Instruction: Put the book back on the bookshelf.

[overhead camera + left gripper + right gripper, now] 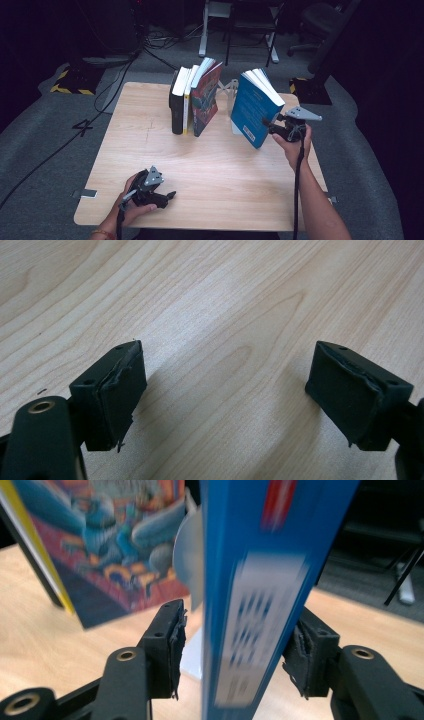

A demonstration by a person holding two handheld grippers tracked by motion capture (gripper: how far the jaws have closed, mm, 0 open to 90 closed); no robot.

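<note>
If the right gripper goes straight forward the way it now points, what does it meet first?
Most likely the blue book: it already stands between the open jaws of the right gripper, with a gap at the left pad. Behind it lies a white bookend.

Tilted book [255, 107] right of book row [194, 97]

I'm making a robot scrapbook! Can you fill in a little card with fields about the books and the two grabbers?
Table: pale wood
Blue book: tilted, standing between the right gripper's jaws
Right gripper grip: a gap shows at the left pad; the other side is too blurred to tell
Other books: a row on end beside the blue book, the nearest leaning
Left gripper: open, over bare wood near the table's front edge
</note>
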